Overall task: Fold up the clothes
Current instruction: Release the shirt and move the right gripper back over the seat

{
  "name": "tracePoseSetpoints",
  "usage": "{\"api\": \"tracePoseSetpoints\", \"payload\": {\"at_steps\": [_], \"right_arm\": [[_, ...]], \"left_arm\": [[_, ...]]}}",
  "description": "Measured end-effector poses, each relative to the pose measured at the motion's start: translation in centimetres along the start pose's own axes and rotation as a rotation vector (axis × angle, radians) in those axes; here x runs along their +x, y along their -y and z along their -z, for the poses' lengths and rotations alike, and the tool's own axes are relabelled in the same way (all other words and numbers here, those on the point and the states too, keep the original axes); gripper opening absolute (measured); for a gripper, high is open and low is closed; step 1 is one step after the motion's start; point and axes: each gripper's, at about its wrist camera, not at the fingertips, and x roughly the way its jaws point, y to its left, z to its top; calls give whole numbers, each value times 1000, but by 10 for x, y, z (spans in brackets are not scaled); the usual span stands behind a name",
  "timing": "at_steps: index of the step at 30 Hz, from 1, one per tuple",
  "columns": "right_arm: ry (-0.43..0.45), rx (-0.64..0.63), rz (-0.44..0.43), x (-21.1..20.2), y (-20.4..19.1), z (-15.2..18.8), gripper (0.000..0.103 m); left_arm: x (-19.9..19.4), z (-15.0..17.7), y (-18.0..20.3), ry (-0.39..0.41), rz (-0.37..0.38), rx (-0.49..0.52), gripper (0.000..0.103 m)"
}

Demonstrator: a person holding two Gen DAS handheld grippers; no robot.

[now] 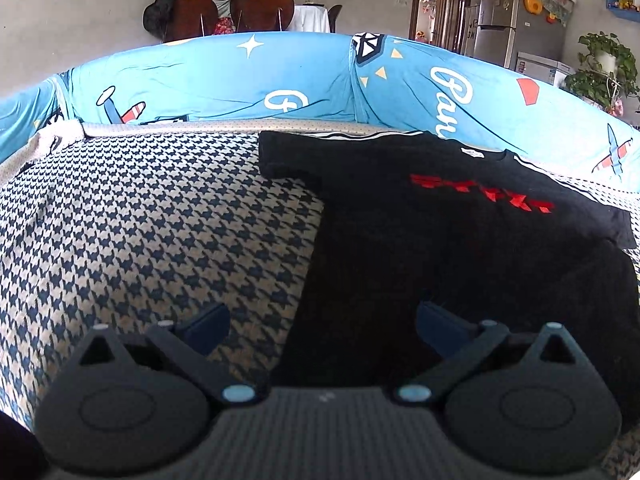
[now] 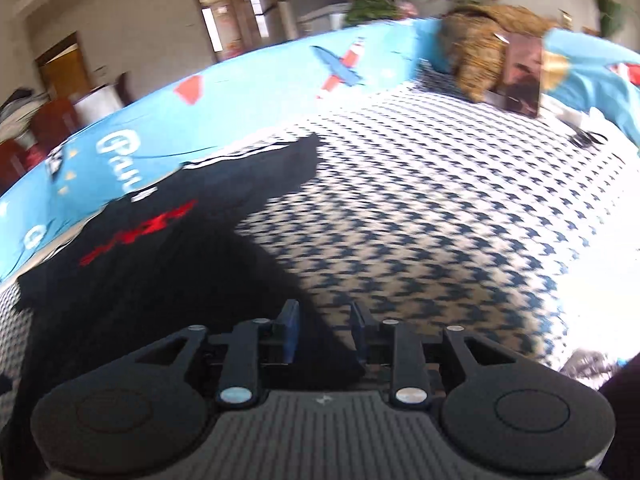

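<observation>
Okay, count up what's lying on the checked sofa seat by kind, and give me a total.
Black T-shirts: 1
Furry brown things, blurred: 1
Reddish-brown boxes, blurred: 1
Total: 3

- right wrist view smeared by motion blur; red print on black T-shirt [image 2: 138, 236] unreadable
- brown furry thing [image 2: 480, 52] at sofa's far end too blurred to name, maybe a cushion
- bottom-right seat area [image 2: 600, 300] blown out white
- left wrist view: T-shirt's [image 1: 460, 240] near hem hidden behind gripper body [image 1: 324, 432]
- shelf items [image 1: 620, 0] too small to tell
</observation>
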Motion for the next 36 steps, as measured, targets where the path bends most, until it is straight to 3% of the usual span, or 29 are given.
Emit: {"api": "tracePoseSetpoints", "payload": {"at_steps": [2, 6, 11, 13, 15, 20, 36], "right_arm": [[-27, 51, 16, 6, 11, 0, 31], [-96, 108, -38, 17, 18, 5, 35], [-77, 37, -33, 17, 0, 12, 37], [-73, 2, -30, 16, -6, 15, 35], [-75, -23, -47, 17, -11, 17, 19], [-63, -88, -42, 18, -22, 22, 12], [-21, -106, -45, 12, -24, 20, 11]], "left_arm": [[1, 0, -1, -2, 2, -7, 103], [2, 0, -1, -6, 0, -16, 103], [3, 0, -1, -6, -7, -18, 103], [4, 0, 0, -8, -9, -18, 103], [4, 0, 0, -10, -11, -18, 103], [6, 2, 1, -15, -12, -11, 103], [3, 5, 2, -17, 0, 0, 103]]}}
